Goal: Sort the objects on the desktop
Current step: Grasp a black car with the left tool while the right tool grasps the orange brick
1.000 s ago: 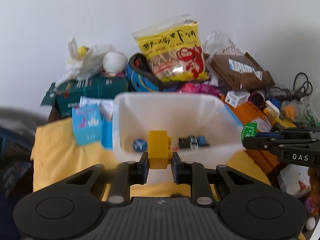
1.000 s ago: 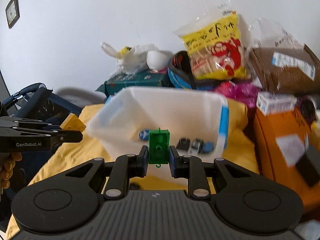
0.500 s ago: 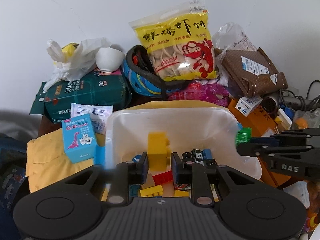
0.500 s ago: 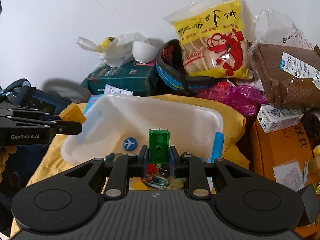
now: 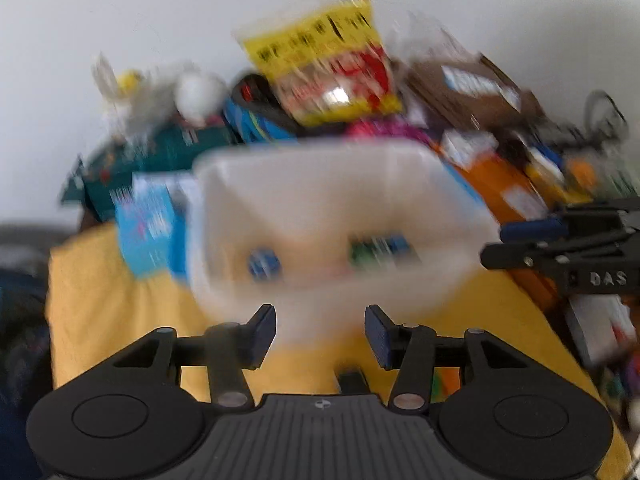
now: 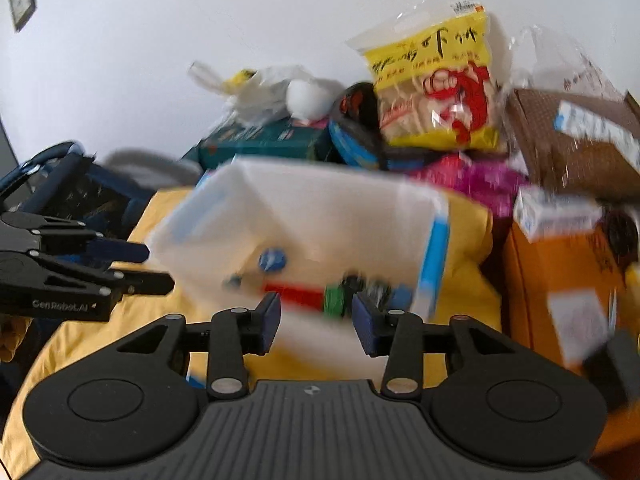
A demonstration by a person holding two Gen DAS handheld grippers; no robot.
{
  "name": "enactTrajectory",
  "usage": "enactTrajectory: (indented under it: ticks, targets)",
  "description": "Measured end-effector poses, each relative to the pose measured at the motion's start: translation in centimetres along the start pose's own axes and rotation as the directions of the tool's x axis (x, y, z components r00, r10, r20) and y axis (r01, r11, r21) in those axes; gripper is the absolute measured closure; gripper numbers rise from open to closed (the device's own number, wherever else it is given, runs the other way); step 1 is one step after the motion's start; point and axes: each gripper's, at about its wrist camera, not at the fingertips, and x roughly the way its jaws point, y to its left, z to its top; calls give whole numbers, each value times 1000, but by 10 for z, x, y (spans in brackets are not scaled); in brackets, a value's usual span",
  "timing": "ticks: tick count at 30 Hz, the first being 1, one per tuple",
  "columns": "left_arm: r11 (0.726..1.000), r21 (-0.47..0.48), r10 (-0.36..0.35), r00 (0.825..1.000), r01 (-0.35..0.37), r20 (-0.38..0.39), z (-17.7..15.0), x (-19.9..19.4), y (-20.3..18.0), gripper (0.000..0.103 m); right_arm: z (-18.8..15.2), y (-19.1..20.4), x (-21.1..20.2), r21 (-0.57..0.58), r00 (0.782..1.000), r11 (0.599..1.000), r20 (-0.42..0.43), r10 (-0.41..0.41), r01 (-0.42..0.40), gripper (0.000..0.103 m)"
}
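Left gripper (image 5: 320, 330) – jaws wide apart, nothing between. Right gripper (image 6: 316, 326) – same, wide and empty. White bin (image 6: 340, 216) just ahead of both, on yellow cloth (image 6: 464, 232); small toys inside, blurred – green block (image 6: 334, 300), red piece (image 6: 296, 293).

Motion blur smears nearly everything in the left wrist view: the white bin (image 5: 336, 208) has soft edges, and the small toys (image 5: 380, 250) inside it are only blue and green smudges. The print on the yellow snack bag (image 5: 324, 60) cannot be read there. In the right wrist view the bin's contents are streaked too; a red piece (image 6: 296, 294) and a green piece (image 6: 334, 300) have no clear shape. The orange box (image 6: 568, 292) runs off the right edge, its label unreadable.
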Motion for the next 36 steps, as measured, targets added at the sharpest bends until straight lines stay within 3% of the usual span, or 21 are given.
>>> enactTrajectory:
  ticks: [4, 9, 14, 19, 20, 21, 23, 28, 36]
  targets:
    - [998, -50, -49, 996, 45, -79, -67, 8, -20, 49, -68, 2, 15, -6, 994, 999, -105, -42, 42, 58]
    - [992, -119, -67, 984, 47, -167, -111, 31, -34, 49, -104, -3, 42, 32, 982, 997, -174, -69, 76, 57]
    - [982, -177, -94, 979, 62, -181, -118, 47, -31, 49, -105, 7, 54, 17, 984, 998, -167, -57, 61, 48]
    - [981, -190, -77, 985, 46, -157, -120, 52, -33, 53, -107, 15, 68, -26, 982, 998, -177, -65, 62, 49]
    - [984, -172, -68, 985, 41, -156, -120, 52, -35, 56, -108, 16, 70, -31, 981, 997, -181, -72, 67, 51]
    - [987, -152, -64, 986, 40, -155, -120, 52, -36, 68, -109, 16, 72, -34, 979, 997, -188, -76, 71, 56]
    - [991, -130, -62, 986, 42, -156, -120, 49, -37, 70, -110, 15, 77, -26, 976, 998, -207, -69, 65, 68]
    - [993, -110, -53, 989, 37, -140, -124, 35, -32, 70, -115, 7, 61, 21, 982, 999, -186, -43, 48, 69]
    - [994, -110, -27, 998, 21, -52, -109, -4, -14, 70, -119, -2, 11, 87, 994, 995, -105, -31, 40, 69]
